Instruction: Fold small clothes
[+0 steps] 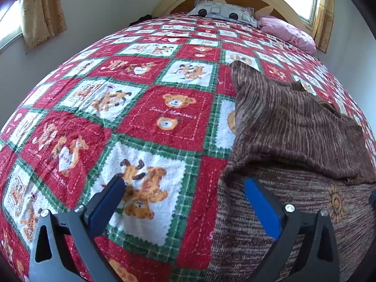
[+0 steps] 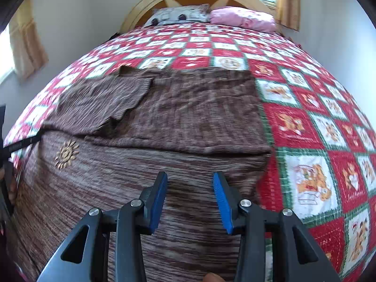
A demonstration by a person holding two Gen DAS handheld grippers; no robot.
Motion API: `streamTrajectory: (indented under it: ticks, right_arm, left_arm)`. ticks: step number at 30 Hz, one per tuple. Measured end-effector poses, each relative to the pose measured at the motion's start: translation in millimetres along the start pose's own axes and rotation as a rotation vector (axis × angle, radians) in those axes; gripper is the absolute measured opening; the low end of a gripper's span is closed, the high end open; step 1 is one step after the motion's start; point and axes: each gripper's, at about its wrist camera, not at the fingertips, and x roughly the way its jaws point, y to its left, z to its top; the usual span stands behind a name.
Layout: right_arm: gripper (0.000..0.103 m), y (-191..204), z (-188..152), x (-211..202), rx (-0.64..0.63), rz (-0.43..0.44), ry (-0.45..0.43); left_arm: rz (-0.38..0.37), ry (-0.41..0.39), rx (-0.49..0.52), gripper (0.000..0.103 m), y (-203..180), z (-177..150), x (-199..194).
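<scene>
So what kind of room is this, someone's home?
Most likely a home bedroom: a bed with a teddy-bear quilt, pillows against an arched wooden headboard, and curtained windows.

A red, white and green patchwork quilt (image 1: 150, 117) printed with teddy bears covered the bed. At its head lay a grey pillow (image 1: 223, 11) beside a pink one (image 1: 286, 33), under an arched wooden headboard (image 2: 150, 7). Yellow curtains (image 1: 42, 11) hung by the windows.
</scene>
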Motion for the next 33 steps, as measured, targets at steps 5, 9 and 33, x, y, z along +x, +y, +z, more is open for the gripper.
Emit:
streamTrajectory:
  ticks: [5,9,33]
  right_arm:
    - [0.042,1.0,-9.6,-16.6,0.001,0.015,-0.003]
    - [0.042,-2.1,-26.3,-24.4,-0.018,0.017,-0.008]
    - [0.045,5.7,-52.5,-38.0,-0.041,-0.033,-0.027]
  left_arm:
    - [0.004,0.007,0.016,0.103,1.0,-12.6,-15.3]
    - [-0.058,-0.024,-0.016,0.103,9.4,-30.0,-39.7]
    - [-0.025,-0.123,0.074,0.103,-1.3,-55.4,-71.8]
